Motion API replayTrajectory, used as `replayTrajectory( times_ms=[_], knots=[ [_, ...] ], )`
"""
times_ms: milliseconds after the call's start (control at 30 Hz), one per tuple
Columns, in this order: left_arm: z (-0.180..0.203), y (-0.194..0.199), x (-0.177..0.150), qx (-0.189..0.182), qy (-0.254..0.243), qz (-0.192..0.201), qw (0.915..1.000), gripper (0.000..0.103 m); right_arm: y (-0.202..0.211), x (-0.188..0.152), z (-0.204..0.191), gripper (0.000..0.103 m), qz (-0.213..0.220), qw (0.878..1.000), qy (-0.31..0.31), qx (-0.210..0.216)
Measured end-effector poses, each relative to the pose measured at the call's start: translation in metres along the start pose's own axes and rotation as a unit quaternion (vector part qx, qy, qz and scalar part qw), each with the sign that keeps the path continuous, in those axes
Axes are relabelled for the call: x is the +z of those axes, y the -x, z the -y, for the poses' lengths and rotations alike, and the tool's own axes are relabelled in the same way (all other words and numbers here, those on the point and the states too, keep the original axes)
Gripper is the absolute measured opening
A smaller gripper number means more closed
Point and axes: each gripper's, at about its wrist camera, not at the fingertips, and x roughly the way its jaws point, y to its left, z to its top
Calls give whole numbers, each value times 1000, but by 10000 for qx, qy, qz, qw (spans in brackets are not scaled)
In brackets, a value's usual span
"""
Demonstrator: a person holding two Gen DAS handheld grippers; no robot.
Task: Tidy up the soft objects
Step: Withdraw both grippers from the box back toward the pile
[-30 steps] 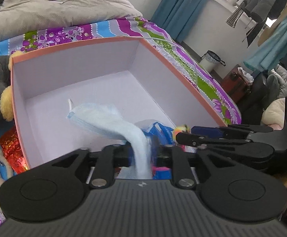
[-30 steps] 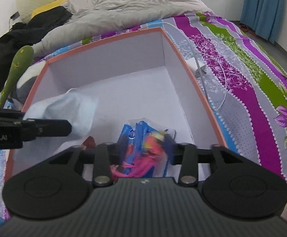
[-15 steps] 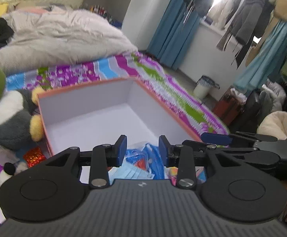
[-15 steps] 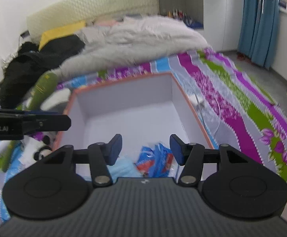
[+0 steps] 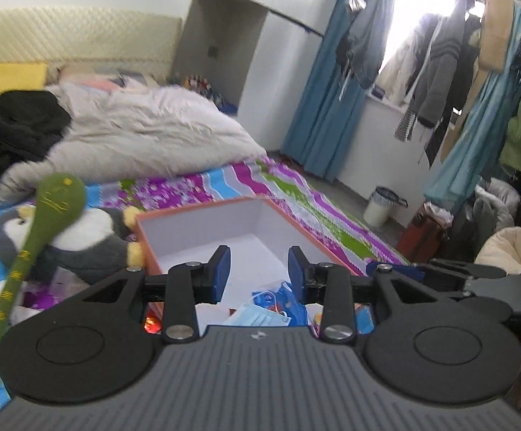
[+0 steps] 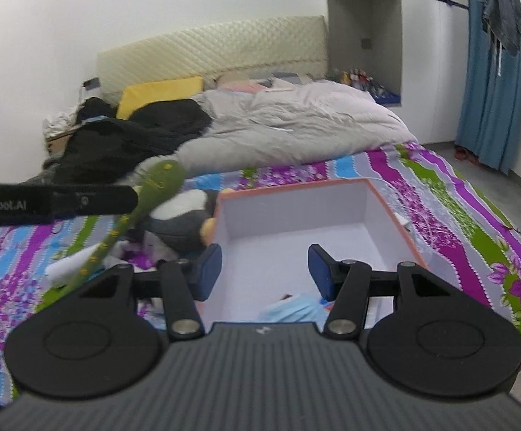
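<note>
Both grippers, left and right, hang with jaws apart and empty above the box, mask dropped at its near edge

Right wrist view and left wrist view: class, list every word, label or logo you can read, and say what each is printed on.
"anRobot.AI", its start cut off by the picture's edge: white lettering on the side of the black left gripper.
Print on the blue plastic packets in the orange-rimmed white cardboard box: too blurred to read.
Yellow stitched marks on the long green plush toy: a pattern, not legible text.
</note>
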Motion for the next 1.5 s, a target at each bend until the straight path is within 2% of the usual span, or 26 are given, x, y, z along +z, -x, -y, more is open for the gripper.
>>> replayTrajectory(
  times_ms=[267,467,1000,1367,1500],
  knots=[
    [-19,70,-28,280,160,287,9991,41,13,-19,-43,56,-19,9991,177,380],
    [-36,93,-57,484,389,239,9978,41,18,-35,-65,56,-34,9989,218,415],
    [-64,117,-118,748,921,-52,9929,41,16,-84,-115,56,-310,9984,383,282],
    [-88,107,-150,1074,1382,-406,9837,41,8,-119,-136,56,-470,9981,393,120],
    [-93,101,-159,1177,1392,-545,9817,46,0,-128,-145,56,-589,9973,410,158]
  ],
)
